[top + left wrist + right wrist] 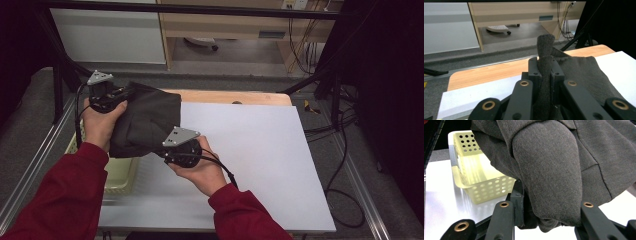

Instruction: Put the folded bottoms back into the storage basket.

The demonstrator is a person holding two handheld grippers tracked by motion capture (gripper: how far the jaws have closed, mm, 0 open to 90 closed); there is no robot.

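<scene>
White table sheet (260,165) covers most of the wooden tabletop (230,96); smooth, matte, flat. The bare wood shows as a strip along the far edge.

Dark grey garment (145,122) is held up between both grippers, off the sheet, over the table's left part and partly over the basket. Its long axis runs roughly from the far left corner down toward the near middle, from one gripper to the other. Fabric is a fine woven twill, soft, bunched, with visible seams and a folded, rounded lobe hanging in the right gripper view (549,172). The garment type cannot be told.

Pale yellow plastic basket (120,172) sits at the table's left edge, directly under the garment's lower edge; rigid, rectangular, with round perforations in its walls (486,187). Looks empty where visible.

Left gripper (107,95) is at the garment's far end, jaws clamped tight on a thin pinch of cloth that sticks up between them (545,72). Right gripper (172,150) is at the near end, jaws closed on a thick bunch of fabric (544,220).

Key relation: the spread table area lies to the right of both grippers and the basket just below, so the right hand is nearer the open sheet. Judged: the garment is likely being lifted from the basket to be laid out.
</scene>
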